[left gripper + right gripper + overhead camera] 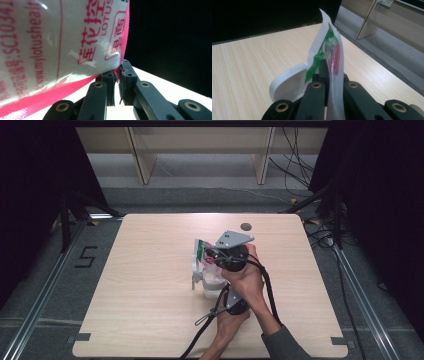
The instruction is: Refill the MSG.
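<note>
The item in hand is a plastic bag (202,262), white and glossy, printed with a green band and red stripes on one face and red lettering with a bright pink border on another. It is held above the middle of the desk (150,295), slightly right of centre, and stands roughly upright between the two grippers.

Left gripper (231,301): seen in the high view at the near side of the bag, under the person's right forearm. In the left gripper view its fingers (110,85) are closed on the pink bottom edge of the bag (62,42), with the film pinched in the narrow slit between them. The white face with red print rises above and to the left of the fingers, creased near the grip.

Right gripper (220,257): held at the far side, with its grey plate (233,239) uppermost. In the right gripper view its fingers (317,92) are closed on the bag (329,50), clamping a thin translucent fold that rises to a pointed corner. The green band and red stripes show just above the grip. A rounded white part of the bag bulges out to the left of the fingers, low over the desk (249,65).

Both hands lie close together, the right hand (247,277) crossing over the left.
</note>
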A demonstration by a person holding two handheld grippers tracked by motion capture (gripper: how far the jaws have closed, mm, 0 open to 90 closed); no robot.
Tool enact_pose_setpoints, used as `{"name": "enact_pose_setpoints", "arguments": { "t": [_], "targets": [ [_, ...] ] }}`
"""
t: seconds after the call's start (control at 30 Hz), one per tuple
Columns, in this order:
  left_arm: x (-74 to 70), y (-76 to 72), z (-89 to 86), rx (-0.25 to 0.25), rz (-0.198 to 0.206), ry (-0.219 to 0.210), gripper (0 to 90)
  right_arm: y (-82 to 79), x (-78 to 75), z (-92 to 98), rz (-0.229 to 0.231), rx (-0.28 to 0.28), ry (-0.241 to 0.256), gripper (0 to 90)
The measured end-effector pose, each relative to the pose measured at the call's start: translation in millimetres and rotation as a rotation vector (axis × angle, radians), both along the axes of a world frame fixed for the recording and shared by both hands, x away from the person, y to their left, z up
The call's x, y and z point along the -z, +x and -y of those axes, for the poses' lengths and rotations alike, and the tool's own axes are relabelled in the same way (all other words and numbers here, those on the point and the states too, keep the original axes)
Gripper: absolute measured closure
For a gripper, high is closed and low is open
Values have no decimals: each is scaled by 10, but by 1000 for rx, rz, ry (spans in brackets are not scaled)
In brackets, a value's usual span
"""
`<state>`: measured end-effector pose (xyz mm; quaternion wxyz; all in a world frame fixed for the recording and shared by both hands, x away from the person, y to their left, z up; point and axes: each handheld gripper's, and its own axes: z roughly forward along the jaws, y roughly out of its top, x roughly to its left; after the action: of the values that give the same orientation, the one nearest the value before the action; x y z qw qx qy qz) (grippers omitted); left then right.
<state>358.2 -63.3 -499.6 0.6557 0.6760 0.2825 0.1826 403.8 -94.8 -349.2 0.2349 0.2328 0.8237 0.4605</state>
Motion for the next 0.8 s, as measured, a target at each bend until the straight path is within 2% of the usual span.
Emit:
{"name": "enact_pose_setpoints", "arguments": {
  "t": [0.1,0.13,0.2,0.23,0.33,0.4,0.5,0.53,0.57,0.8],
  "targets": [
    [3,7,5,-1,3,-7,833,0,2,-7,-15,-10,-4,900],
    [2,10,0,2,-1,-3,833,5,2,-6,2,-5,-2,900],
    [1,11,0,-5,-2,1,833,1,2,-8,-23,-8,1,900],
    [0,11,-1,-7,-1,2,833,10,1,-4,-2,-7,-2,900],
    [-1,13,1,-6,1,-2,833,6,-2,-7,3,-9,-5,900],
    [1,10,12,-17,4,-7,833,-6,-3,-11,-22,-6,0,900],
    [-2,8,12,-17,6,-8,833,-11,-7,-7,-26,3,6,899],
    [-5,10,-15,-7,8,27,833,-6,-8,-5,-10,5,9,900],
    [-4,0,-26,-32,5,36,833,-4,-9,-2,-10,6,11,900],
    [-4,-5,-25,-30,2,38,832,1,-13,11,-27,-4,14,900]
  ]
}}
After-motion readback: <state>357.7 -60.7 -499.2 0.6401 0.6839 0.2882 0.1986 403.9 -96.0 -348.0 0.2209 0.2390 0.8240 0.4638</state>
